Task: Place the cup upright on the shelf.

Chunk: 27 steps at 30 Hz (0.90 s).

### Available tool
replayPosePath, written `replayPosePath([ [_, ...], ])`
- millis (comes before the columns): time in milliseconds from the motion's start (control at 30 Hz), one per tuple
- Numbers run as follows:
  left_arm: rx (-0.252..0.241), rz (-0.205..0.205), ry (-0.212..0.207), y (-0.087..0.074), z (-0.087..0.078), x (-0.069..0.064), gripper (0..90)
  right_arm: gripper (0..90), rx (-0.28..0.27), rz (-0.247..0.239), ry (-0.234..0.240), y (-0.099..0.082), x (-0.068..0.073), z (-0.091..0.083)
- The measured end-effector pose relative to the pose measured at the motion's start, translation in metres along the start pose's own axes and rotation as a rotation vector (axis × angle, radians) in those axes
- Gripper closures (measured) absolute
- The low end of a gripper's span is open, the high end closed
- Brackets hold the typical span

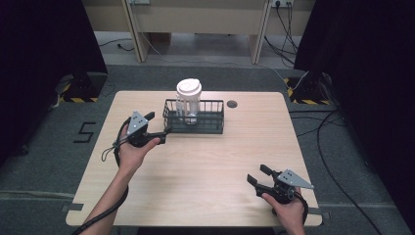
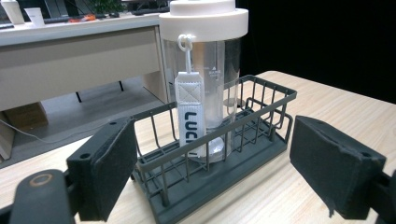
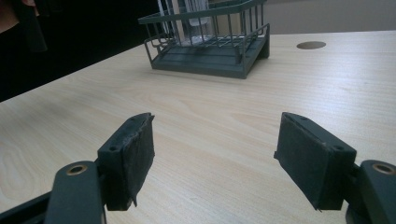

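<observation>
A dark wire basket [image 1: 205, 120] stands at the back middle of the wooden table [image 1: 205, 166]. A clear bottle [image 1: 189, 100] with a white lid stands upright in the basket's left end. My left gripper [image 1: 157, 126] is open just left of the basket, nothing between its pads. In the left gripper view the bottle [image 2: 219, 79] carries a white strap [image 2: 191, 116], and the basket [image 2: 261, 126] sits just beyond my open left gripper [image 2: 212, 172]. My right gripper [image 1: 258, 175] is open near the front right edge, far from the basket [image 3: 210, 51]. My right gripper [image 3: 215, 154] holds nothing.
A round cable hole [image 1: 232, 104] lies in the tabletop right of the basket. Black curtains and stand bases flank the table. A pale desk [image 1: 195, 19] stands beyond, with cables on the floor at right.
</observation>
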<state>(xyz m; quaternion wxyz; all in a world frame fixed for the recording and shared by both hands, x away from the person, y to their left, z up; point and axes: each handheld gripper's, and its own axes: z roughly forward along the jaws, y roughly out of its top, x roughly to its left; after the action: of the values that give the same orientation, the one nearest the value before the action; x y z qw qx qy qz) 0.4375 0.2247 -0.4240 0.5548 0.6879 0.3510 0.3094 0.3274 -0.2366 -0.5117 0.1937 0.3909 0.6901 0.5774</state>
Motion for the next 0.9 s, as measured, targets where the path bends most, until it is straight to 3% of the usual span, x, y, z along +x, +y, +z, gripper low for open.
replayPosePath([
  [500, -0.002, 0.006, 0.006, -0.018, -0.032, -0.004, 14.4, 28.2, -0.002, 0.000, -0.001, 0.000, 0.001, 0.000],
  [900, 0.015, -0.008, 0.042, -0.041, -0.064, 0.000, 14.5, 28.2, 0.000, -0.002, -0.004, 0.000, 0.001, -0.001],
])
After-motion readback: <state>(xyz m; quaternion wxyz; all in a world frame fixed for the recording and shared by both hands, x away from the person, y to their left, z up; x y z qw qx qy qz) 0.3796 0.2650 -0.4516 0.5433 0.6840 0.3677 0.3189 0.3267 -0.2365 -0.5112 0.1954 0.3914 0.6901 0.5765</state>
